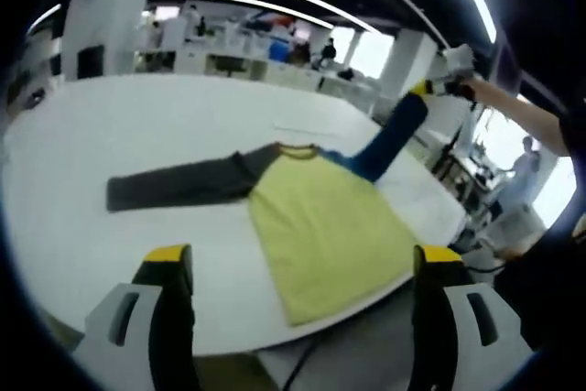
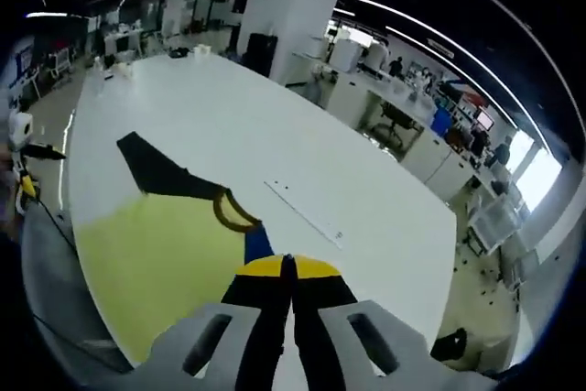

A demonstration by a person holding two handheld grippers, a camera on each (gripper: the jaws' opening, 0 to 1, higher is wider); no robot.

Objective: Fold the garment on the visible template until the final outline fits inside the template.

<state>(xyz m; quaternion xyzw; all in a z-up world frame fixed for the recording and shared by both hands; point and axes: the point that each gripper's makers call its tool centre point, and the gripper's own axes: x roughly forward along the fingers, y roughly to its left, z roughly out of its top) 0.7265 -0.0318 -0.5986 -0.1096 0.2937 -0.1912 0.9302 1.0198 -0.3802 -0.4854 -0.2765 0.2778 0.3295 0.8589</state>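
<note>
Yellow cloth makes the body of the garment, lying flat on the white tabletop in the left gripper view, with a grey sleeve stretched sideways. Its blue sleeve is lifted off the tabletop by the right hand-held gripper, small and blurred there. The left hand-held gripper stands wide, holding nothing.

In the right gripper view, the right hand-held gripper's jaws are pressed together on the blue sleeve. Most of that sleeve is hidden behind them. A thin pale strip lies on the tabletop.

The garment lies on the table, one sleeve lifted by the right hand-held gripper.
</note>
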